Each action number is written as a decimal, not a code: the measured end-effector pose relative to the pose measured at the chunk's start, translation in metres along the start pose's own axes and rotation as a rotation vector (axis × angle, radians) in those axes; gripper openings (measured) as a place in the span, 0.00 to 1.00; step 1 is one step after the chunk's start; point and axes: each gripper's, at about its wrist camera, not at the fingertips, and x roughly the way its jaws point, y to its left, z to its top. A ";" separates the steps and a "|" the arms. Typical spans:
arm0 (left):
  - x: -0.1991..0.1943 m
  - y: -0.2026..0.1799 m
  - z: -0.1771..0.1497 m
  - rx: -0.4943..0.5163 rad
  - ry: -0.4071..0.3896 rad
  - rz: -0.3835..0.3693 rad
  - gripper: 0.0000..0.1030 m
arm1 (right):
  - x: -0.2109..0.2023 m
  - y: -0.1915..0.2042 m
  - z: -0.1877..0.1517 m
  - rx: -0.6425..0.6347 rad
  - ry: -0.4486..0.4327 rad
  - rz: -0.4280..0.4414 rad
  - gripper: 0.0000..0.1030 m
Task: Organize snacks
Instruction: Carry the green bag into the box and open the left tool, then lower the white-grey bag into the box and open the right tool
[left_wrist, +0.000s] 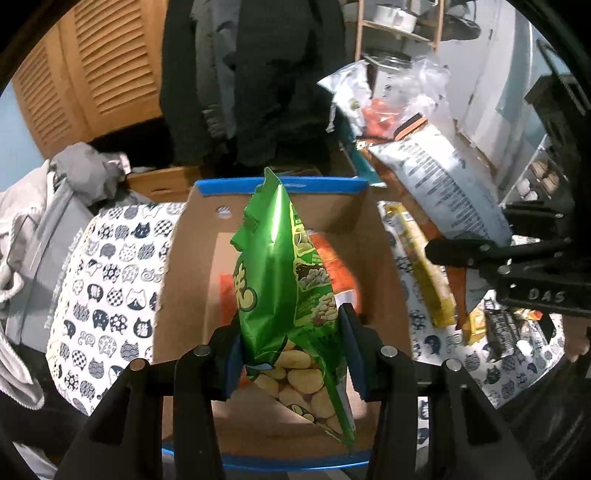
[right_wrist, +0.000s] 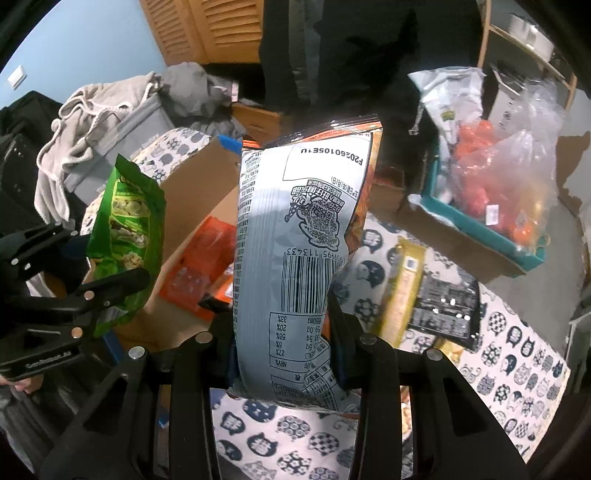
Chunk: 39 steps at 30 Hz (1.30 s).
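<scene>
Bench (right_wrist: 524, 354) draped in cat-print cloth, bearing cardboard box (left_wrist: 177, 280); louvred doors (left_wrist: 103, 66) behind. Left tongs (left_wrist: 290, 354) pinching green snack bag (left_wrist: 280, 266). Right tongs (right_wrist: 282, 347) pinching grey snack bag (right_wrist: 295, 236).

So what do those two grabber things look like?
Both are black plastic. The left gripper has two flat fingers lined with blue pads and round silver screw heads along its angular, cut-out frame. The right gripper is built the same way, with silver screws and dark blue pads. Raised lettering shows on each gripper's side in the other gripper's camera. No cables are visible.
</scene>
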 end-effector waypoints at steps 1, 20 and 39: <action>0.003 0.004 -0.002 -0.003 0.004 0.015 0.46 | 0.002 0.003 0.002 -0.003 0.001 0.003 0.35; 0.016 0.045 -0.010 -0.099 0.075 0.095 0.67 | 0.039 0.046 0.023 -0.015 0.062 0.073 0.35; 0.007 0.040 -0.006 -0.111 0.067 0.074 0.69 | 0.045 0.051 0.022 0.016 0.068 0.124 0.60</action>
